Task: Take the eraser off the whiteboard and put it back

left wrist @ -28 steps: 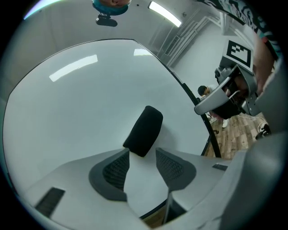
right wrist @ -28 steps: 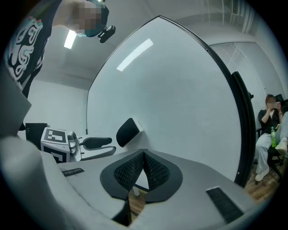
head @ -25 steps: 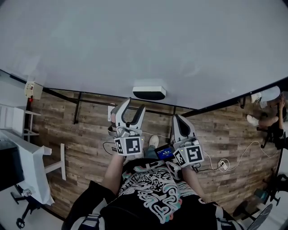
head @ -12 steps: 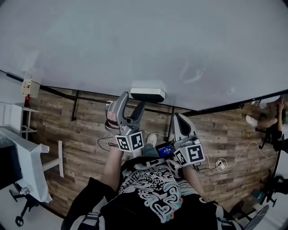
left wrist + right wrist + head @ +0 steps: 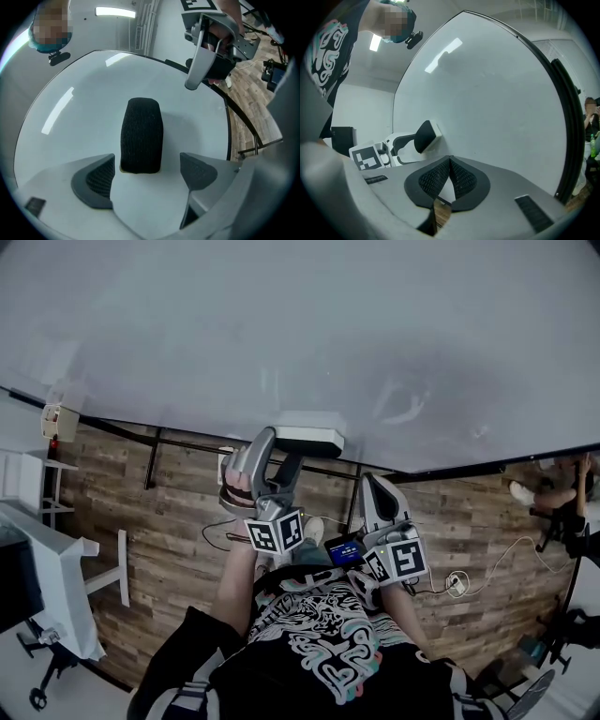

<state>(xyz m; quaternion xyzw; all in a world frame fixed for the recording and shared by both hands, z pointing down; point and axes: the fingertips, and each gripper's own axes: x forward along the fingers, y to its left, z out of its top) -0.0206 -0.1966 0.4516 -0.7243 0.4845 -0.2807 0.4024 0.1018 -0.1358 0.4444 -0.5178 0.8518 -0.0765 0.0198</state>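
Observation:
The eraser [image 5: 307, 437], white-backed with a dark face, sticks to the whiteboard [image 5: 300, 334] near its lower edge. In the left gripper view the eraser [image 5: 141, 136] looks like a black ribbed block whose near end lies between my fingertips, with a gap on both sides. My left gripper [image 5: 281, 448] [image 5: 146, 173] stands open around it, and its jaws have just been opening. My right gripper [image 5: 375, 488] [image 5: 450, 180] hangs to the right, shut with nothing in it. The right gripper view shows the eraser [image 5: 425, 135] from the side, with the left gripper [image 5: 405, 143] at it.
The board's black lower frame [image 5: 187, 444] runs above a wooden floor [image 5: 178, 521]. A white desk [image 5: 47, 577] stands at the left. Cables and a power strip [image 5: 459, 582] lie at the right. A seated person [image 5: 562, 488] is at the far right.
The left gripper has moved up to the eraser and rolled, and its jaws stand wider than before. The right gripper has stayed put.

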